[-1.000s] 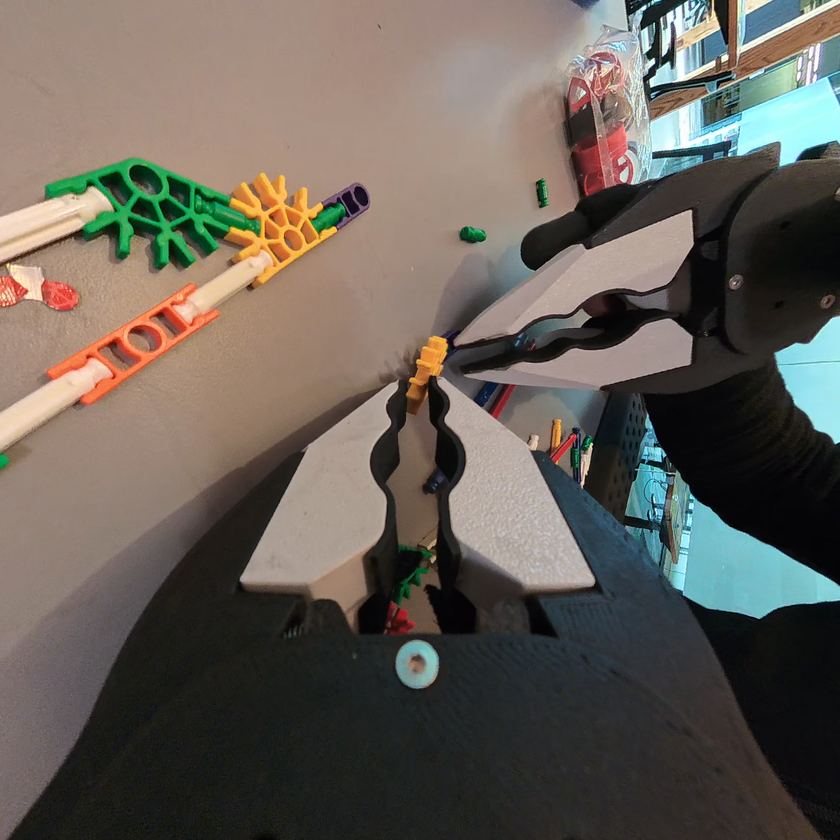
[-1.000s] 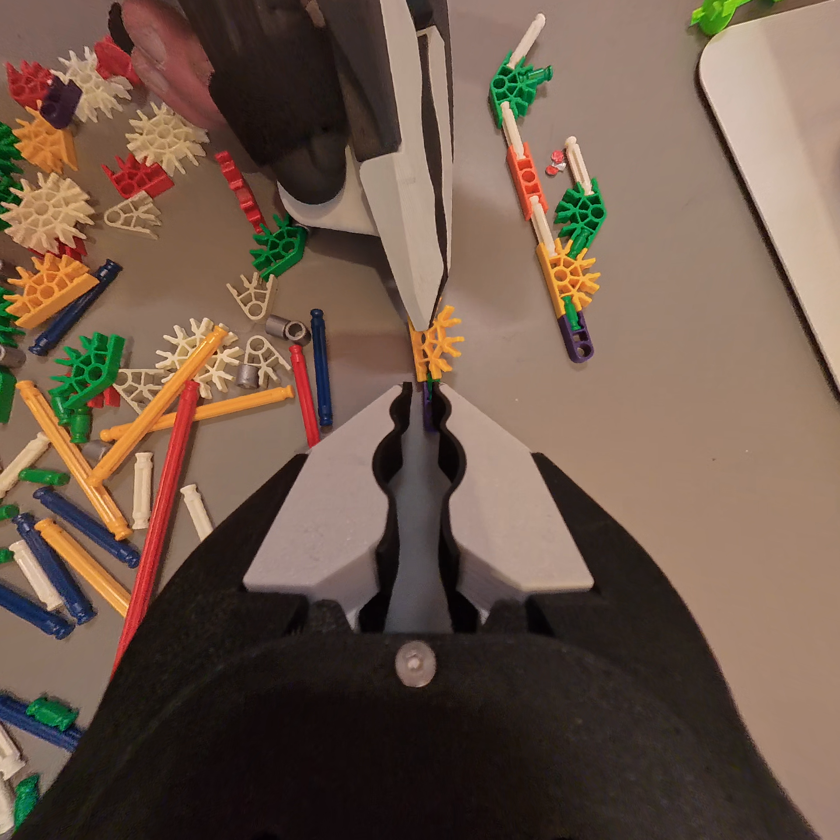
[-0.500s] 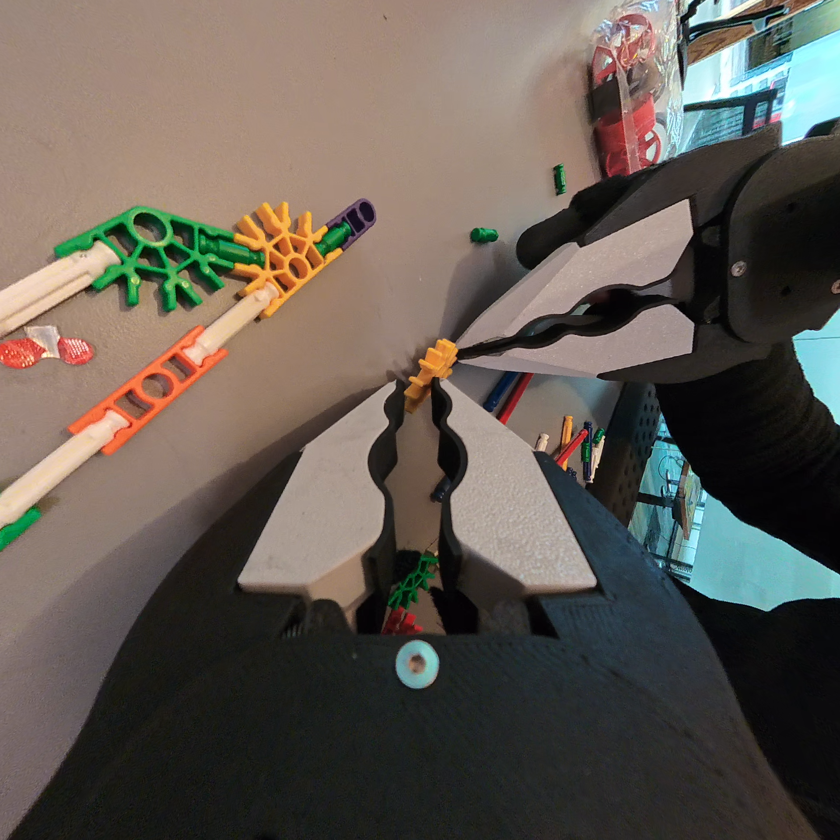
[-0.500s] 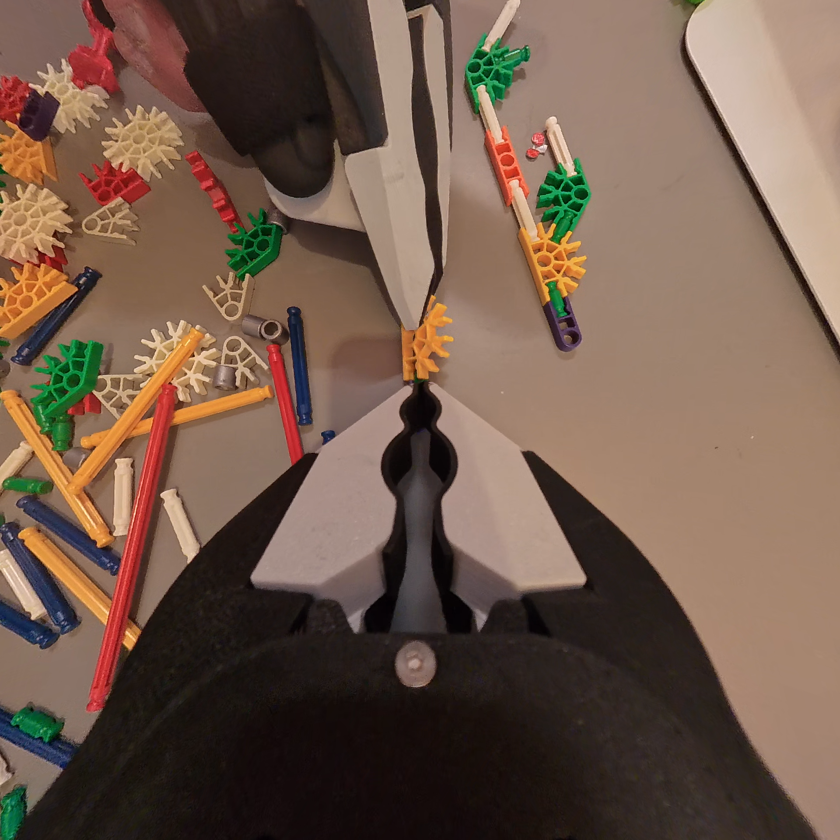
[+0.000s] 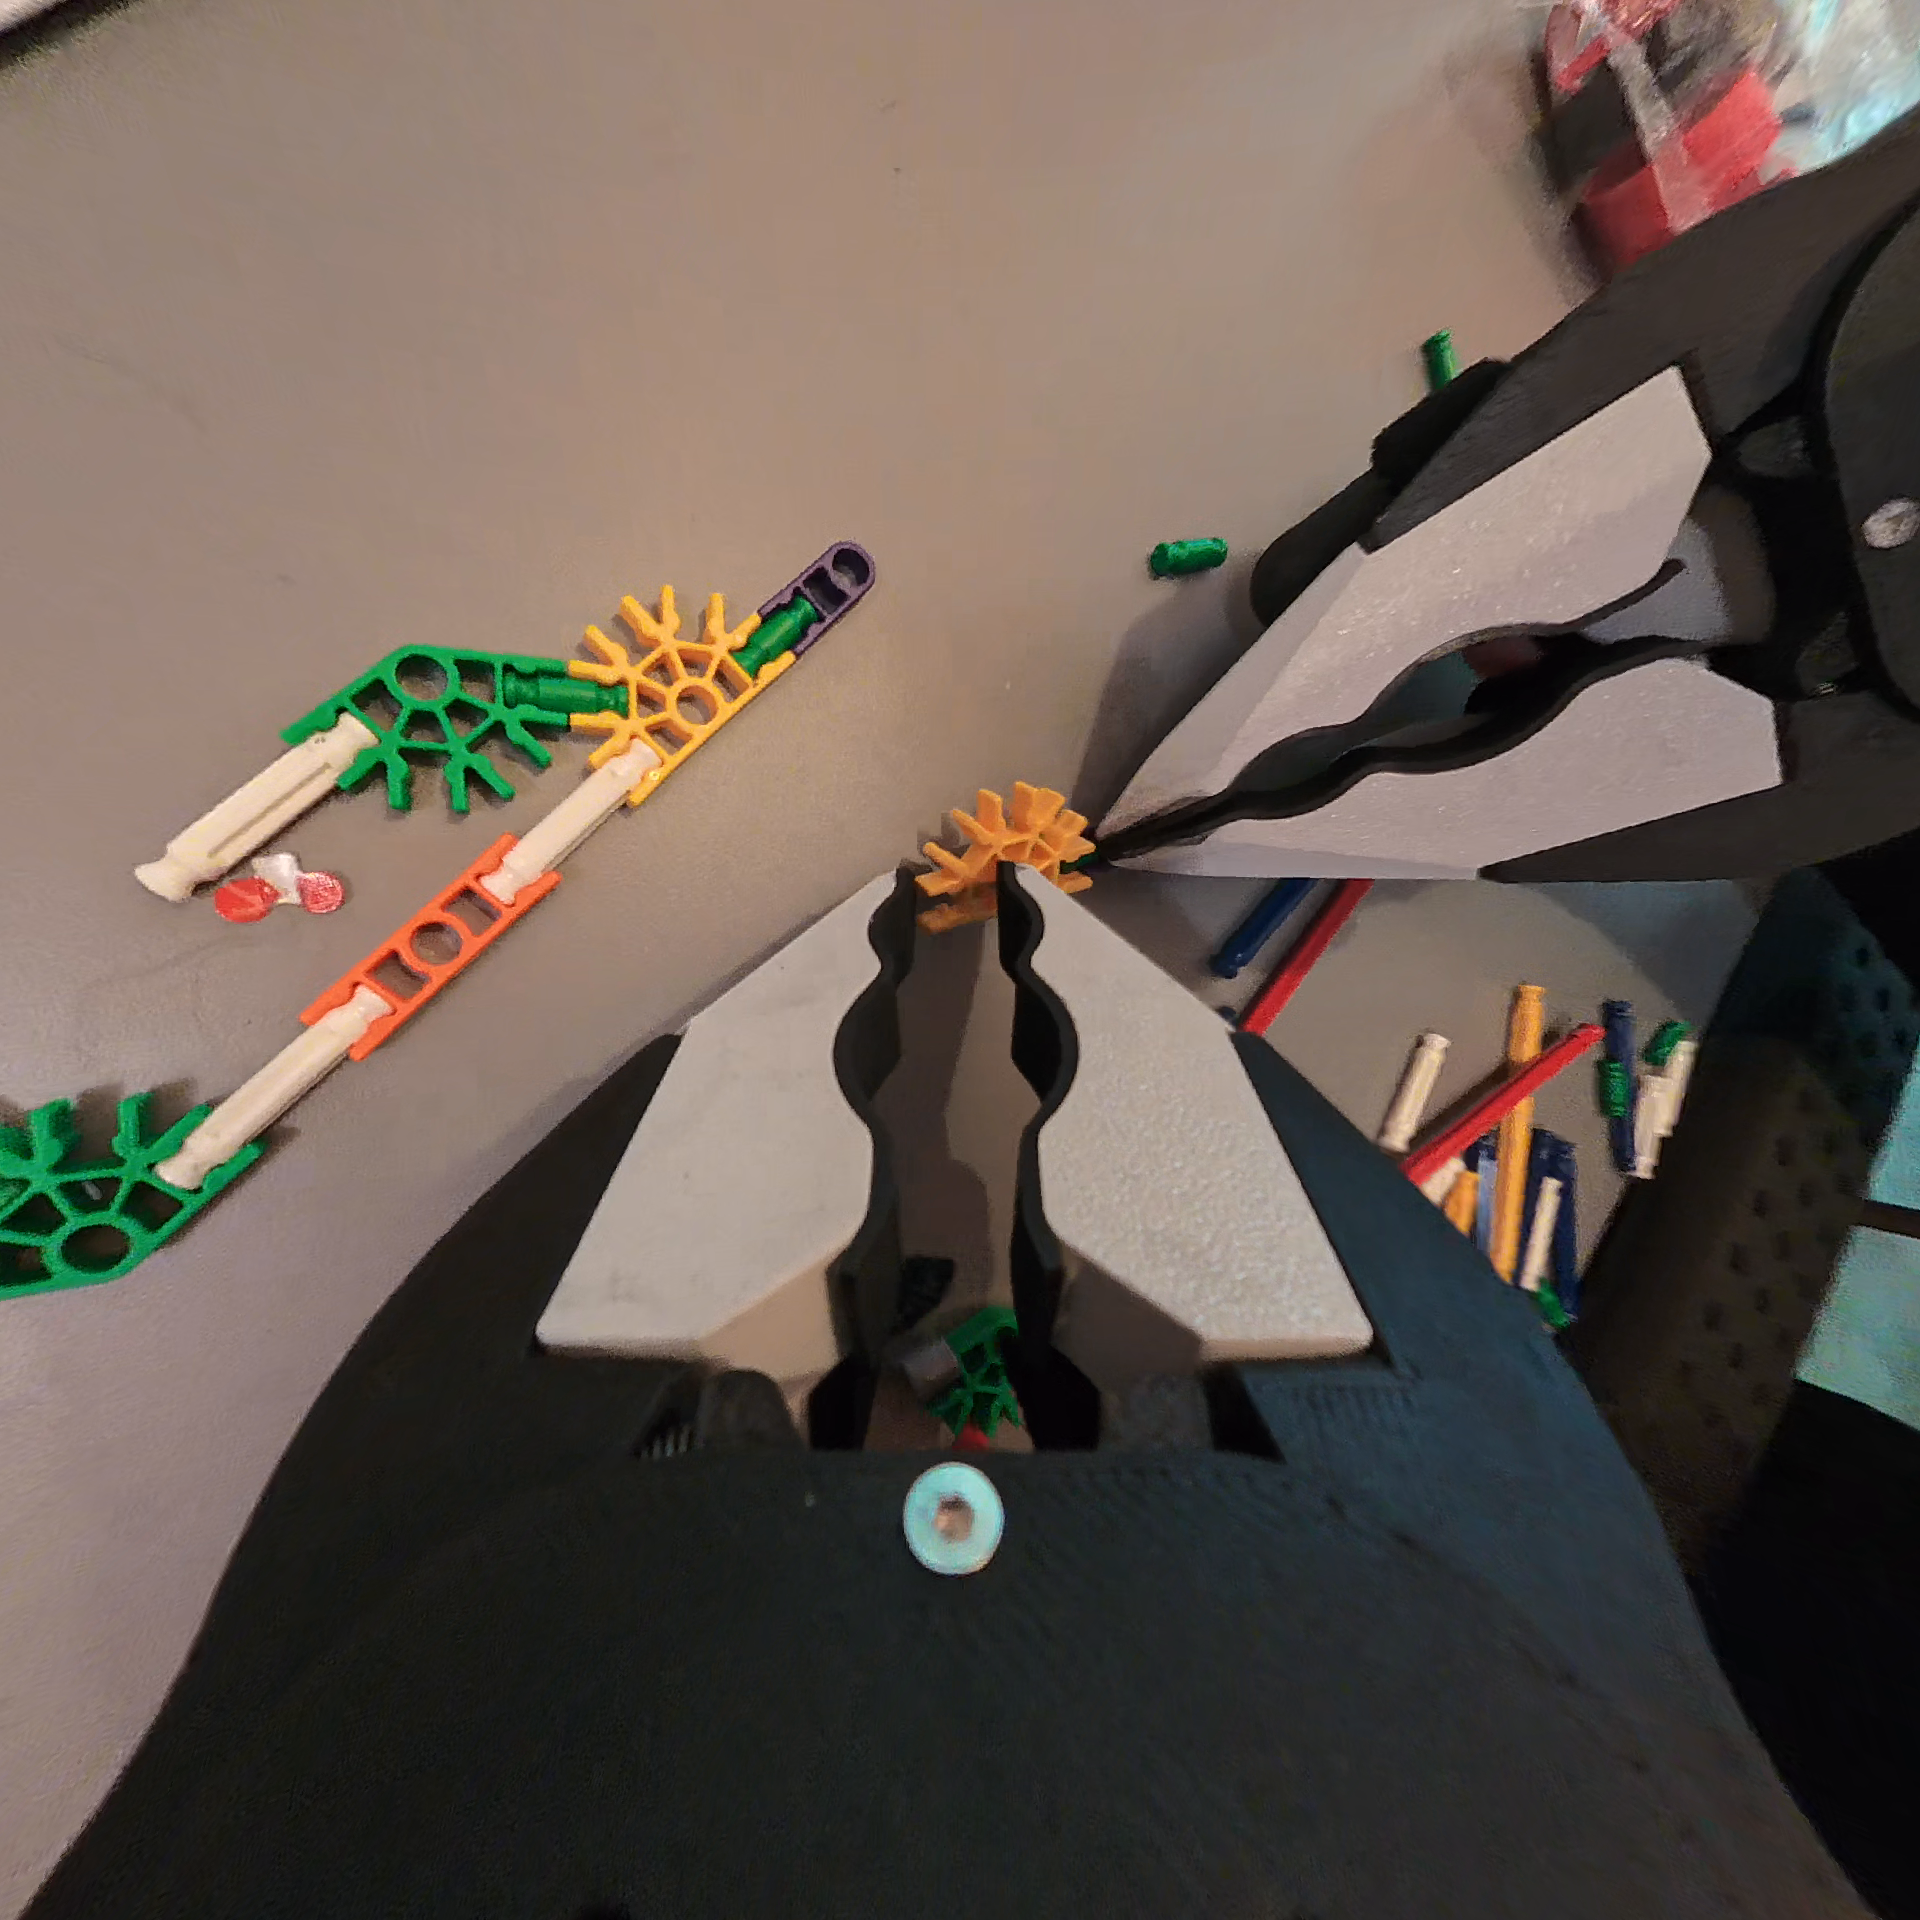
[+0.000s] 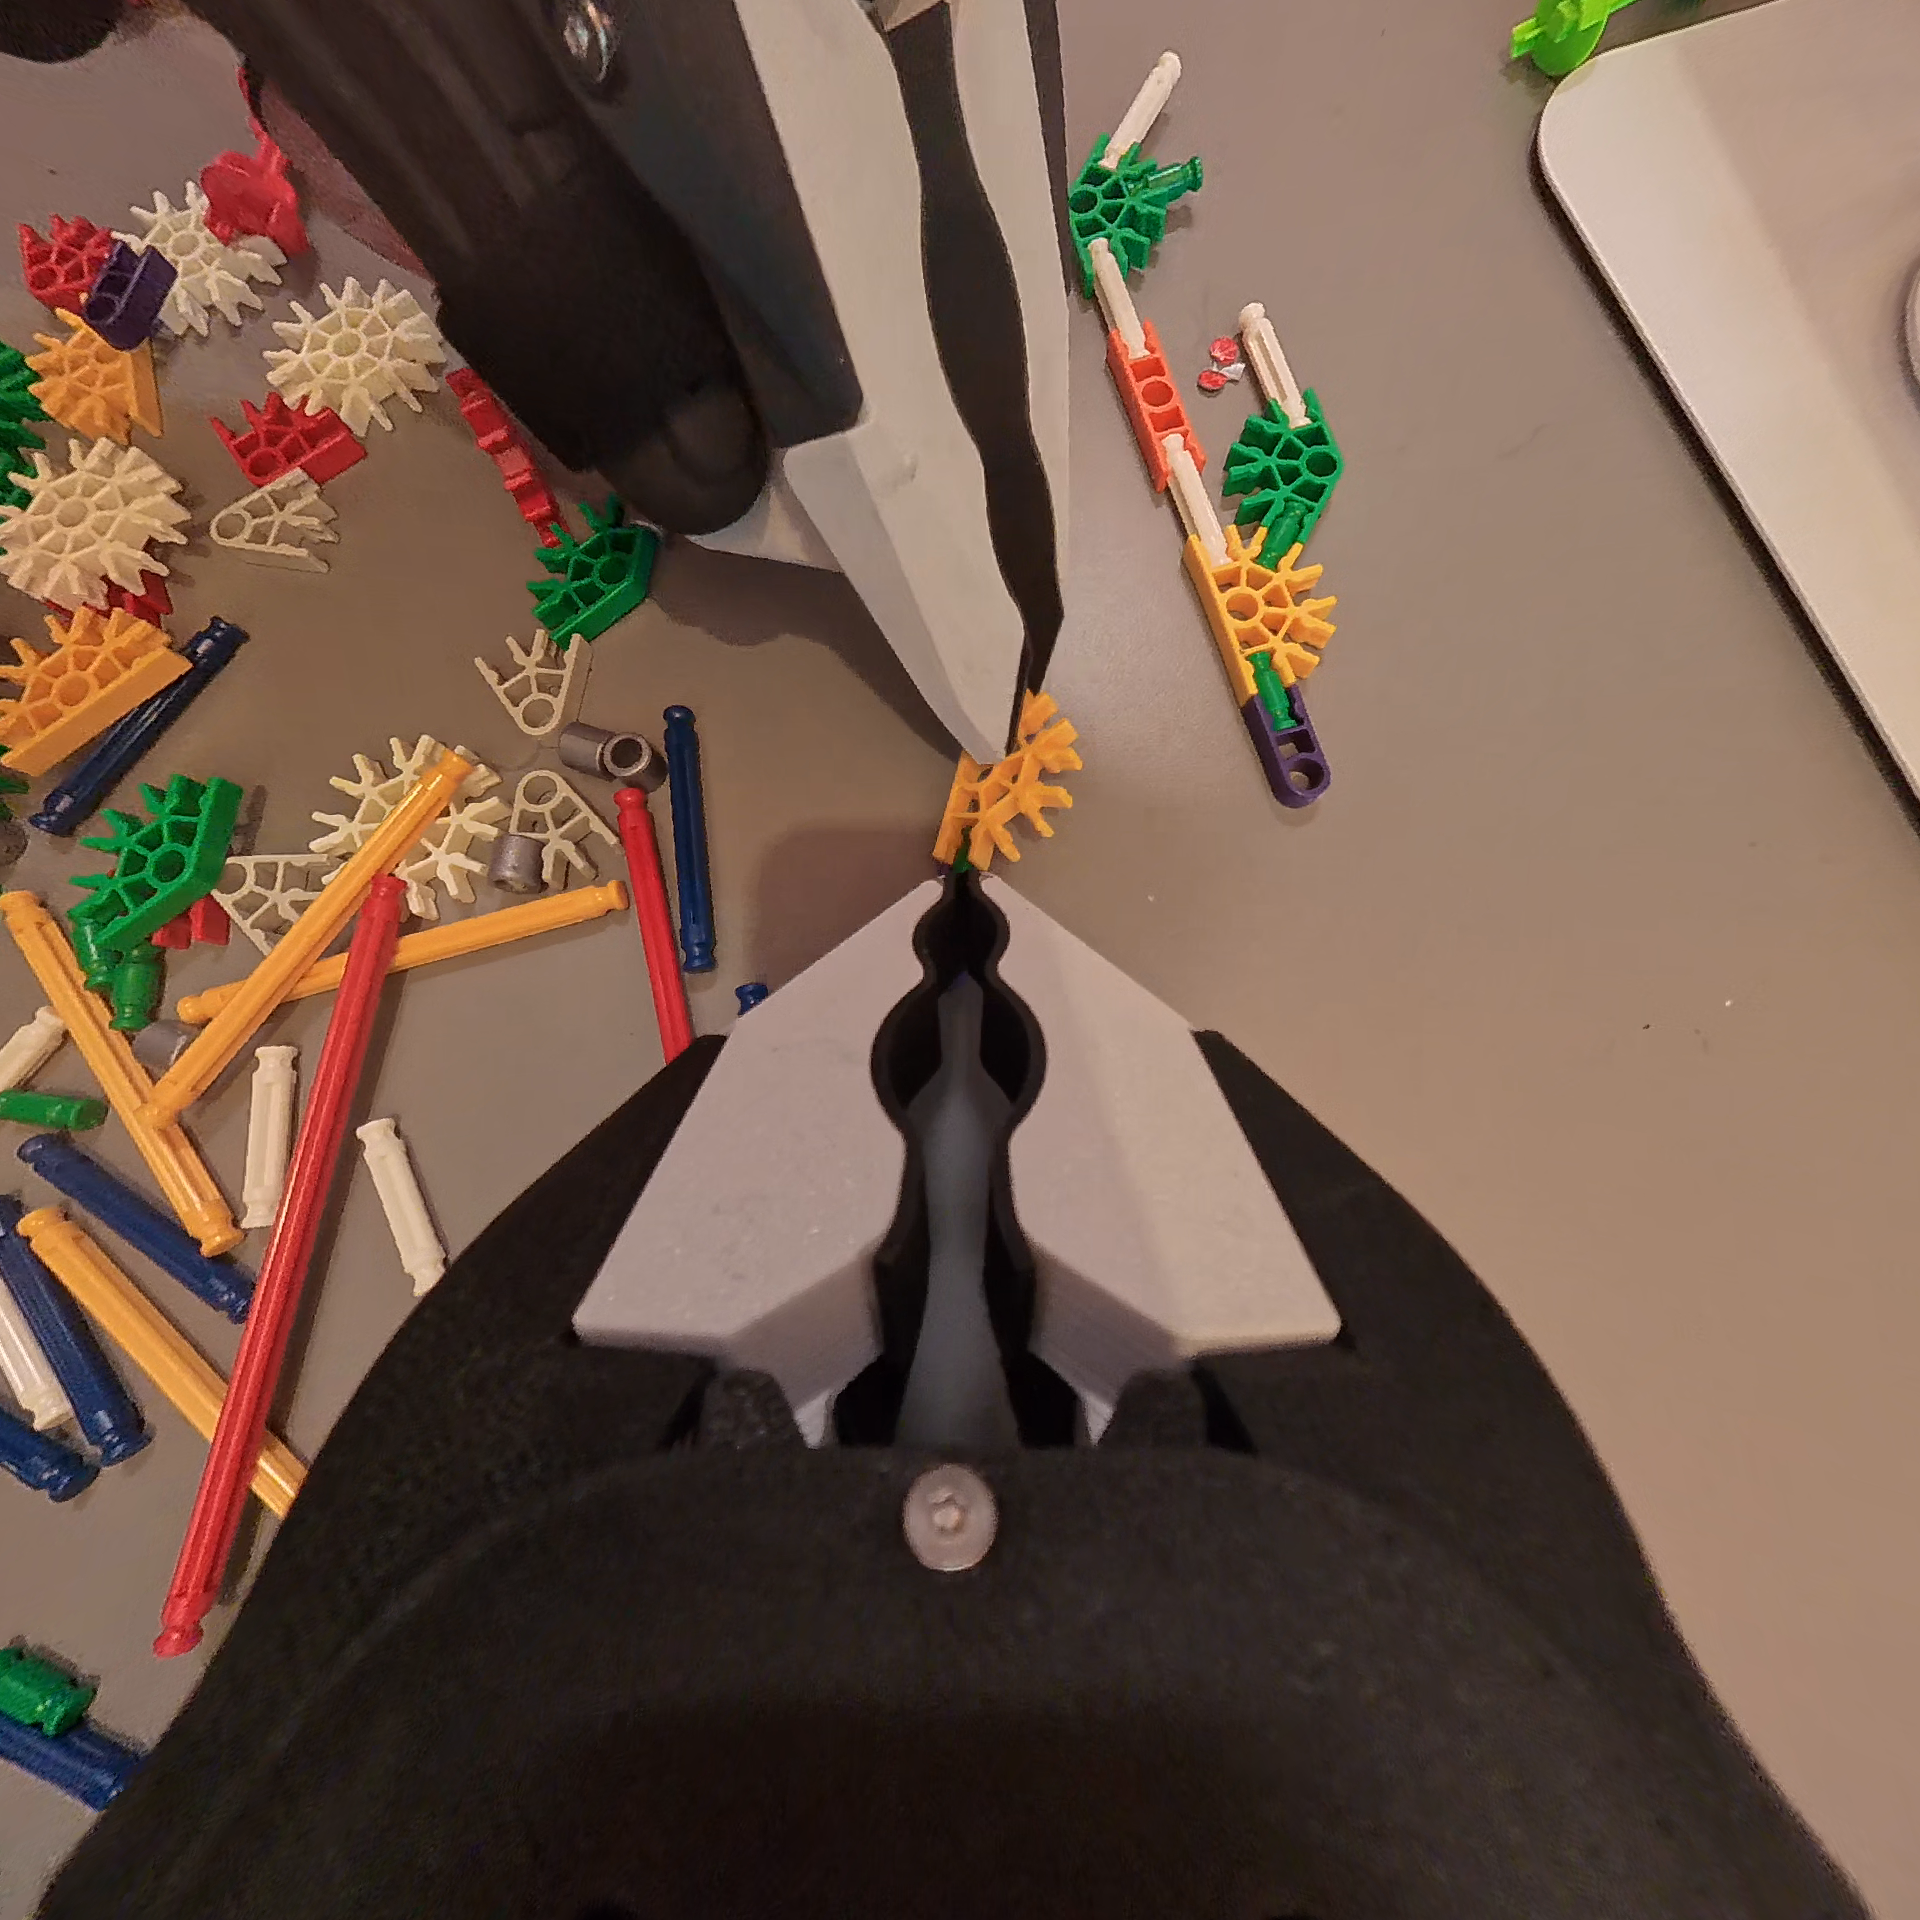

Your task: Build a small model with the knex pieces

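My left gripper is shut on a yellow fan-shaped connector and holds it just above the grey table. My right gripper is shut tip to tip on a small green rod that meets the connector's lower edge. Most of the rod is hidden in the jaws. In the right wrist view the left gripper comes down from above. In the left wrist view the right gripper comes in from the right.
A built chain of white rods with green, orange, yellow and purple connectors lies on the table; it also shows in the right wrist view. Many loose rods and connectors lie to the left. A white tray is at right. Both grippers' tips are close together, under 4 cm apart.
The right gripper has closed in on the yellow connector; the purple bit seen in its jaws a second ago is now hidden. The connector has turned flatter towards the left camera.
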{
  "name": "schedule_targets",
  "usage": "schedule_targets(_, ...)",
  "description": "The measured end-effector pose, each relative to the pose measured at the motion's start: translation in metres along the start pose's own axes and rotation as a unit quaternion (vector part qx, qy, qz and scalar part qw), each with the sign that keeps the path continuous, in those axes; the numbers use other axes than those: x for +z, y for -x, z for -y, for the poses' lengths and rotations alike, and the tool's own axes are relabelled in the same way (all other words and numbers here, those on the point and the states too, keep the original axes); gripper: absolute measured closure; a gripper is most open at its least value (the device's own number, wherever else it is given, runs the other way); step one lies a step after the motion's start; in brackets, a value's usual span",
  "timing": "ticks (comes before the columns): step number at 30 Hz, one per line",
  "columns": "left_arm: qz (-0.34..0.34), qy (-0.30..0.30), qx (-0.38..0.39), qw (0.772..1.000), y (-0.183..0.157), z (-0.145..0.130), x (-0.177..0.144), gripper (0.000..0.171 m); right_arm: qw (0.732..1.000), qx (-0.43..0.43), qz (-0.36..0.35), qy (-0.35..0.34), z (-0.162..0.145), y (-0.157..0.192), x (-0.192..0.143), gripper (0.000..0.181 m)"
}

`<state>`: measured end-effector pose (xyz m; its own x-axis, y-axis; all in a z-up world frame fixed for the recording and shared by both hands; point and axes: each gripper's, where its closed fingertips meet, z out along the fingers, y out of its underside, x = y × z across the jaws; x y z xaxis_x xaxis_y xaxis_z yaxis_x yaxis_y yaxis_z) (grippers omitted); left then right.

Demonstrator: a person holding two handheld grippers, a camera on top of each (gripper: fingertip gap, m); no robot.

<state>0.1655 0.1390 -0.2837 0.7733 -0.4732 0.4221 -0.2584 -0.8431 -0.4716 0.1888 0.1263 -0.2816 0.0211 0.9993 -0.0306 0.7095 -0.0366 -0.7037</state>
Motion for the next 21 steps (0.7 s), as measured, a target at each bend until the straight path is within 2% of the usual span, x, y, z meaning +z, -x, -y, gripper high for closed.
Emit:
schedule_targets(3, 0.043, 0.001, 0.031, 0.999, 0.002, 0.002, 0.0017, 0.158, 1.0, -0.001, 0.002, -0.002, -0.0001, 0.0001, 0.0, 0.181)
schedule_targets(11, 0.099, -0.004, 0.082, 0.992, 0.0022, 0.0033, 0.0024, 0.154, 1.0, -0.004, 0.0, -0.009, -0.0001, 0.0002, -0.0001, 0.181)
schedule_targets(14, 0.124, -0.003, 0.123, 0.985, 0.0027, 0.0051, 0.0017, 0.153, 1.0, -0.008, -0.002, -0.009, -0.0002, 0.0003, 0.0, 0.181)
schedule_targets(17, 0.143, -0.005, 0.152, 0.978, 0.003, 0.0064, -0.0002, 0.15, 1.0, -0.008, -0.001, -0.009, -0.0002, 0.0002, 0.0, 0.181)
schedule_targets(21, 0.131, -0.013, 0.171, 0.976, 0.0013, 0.0066, -0.0025, 0.149, 1.0, -0.011, 0.0, -0.006, -0.0003, 0.0002, 0.0, 0.181)
